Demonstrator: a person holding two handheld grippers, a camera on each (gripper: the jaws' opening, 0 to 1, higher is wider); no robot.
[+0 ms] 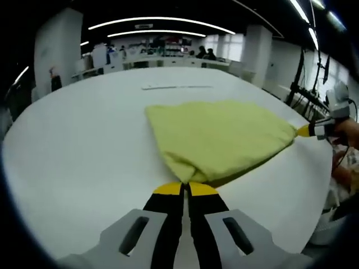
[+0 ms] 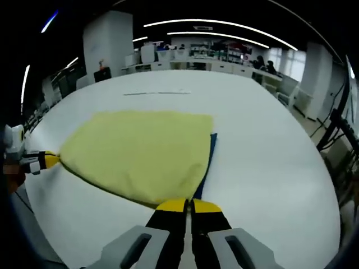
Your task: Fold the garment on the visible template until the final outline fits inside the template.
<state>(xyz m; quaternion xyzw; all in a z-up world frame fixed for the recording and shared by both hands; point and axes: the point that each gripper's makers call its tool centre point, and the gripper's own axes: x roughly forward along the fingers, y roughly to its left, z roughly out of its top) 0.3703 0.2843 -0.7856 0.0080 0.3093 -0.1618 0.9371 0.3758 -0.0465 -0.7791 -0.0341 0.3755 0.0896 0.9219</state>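
My left gripper (image 1: pixel 185 189) and right gripper (image 2: pixel 189 206) each pinch 1 corner of the yellow garment (image 2: pixel 140 151), which lies bunched on the white table (image 2: pixel 263 140). A blue template (image 2: pixel 210 154) edge peeks beside it. Folding looks unfinished.

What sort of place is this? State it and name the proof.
Probably a large open-plan lab or office: long ceiling light strips, rows of cluttered desks at the back, and a big white table bearing the yellow garment.
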